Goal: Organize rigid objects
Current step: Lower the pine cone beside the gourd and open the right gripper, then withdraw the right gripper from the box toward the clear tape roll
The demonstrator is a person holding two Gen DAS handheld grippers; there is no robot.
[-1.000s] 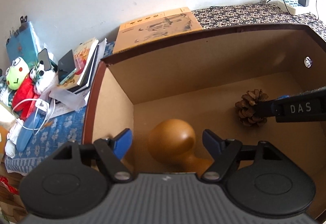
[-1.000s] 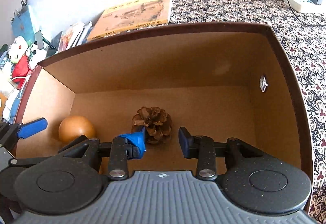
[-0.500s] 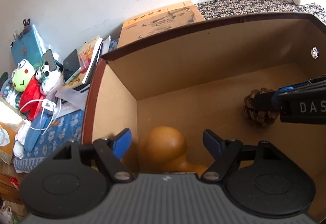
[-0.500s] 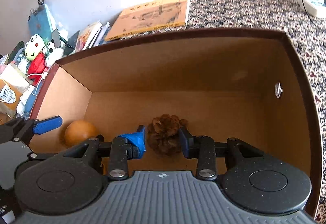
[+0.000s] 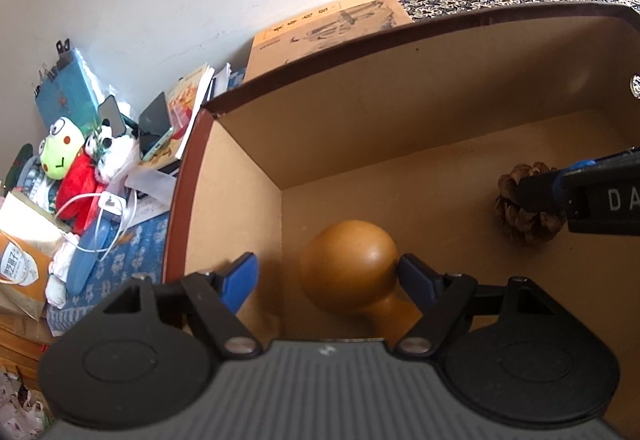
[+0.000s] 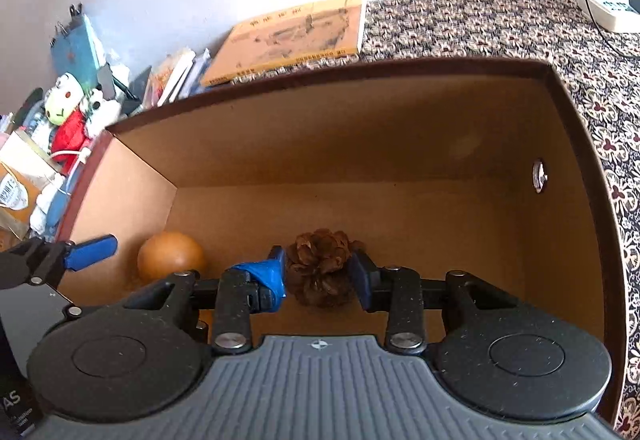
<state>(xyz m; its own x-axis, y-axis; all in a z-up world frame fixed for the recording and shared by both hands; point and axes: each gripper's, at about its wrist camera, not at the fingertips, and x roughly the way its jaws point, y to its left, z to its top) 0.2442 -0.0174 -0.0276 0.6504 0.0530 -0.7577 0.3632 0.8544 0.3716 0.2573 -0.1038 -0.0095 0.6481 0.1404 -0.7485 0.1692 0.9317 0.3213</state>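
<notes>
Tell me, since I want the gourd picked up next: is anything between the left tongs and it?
Nothing visible. The gourd lies between the open left tongs; the pinecone sits apart, to its right.

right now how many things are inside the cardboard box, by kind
gourd: 1
pine cone: 1
total inside the box: 2
</notes>
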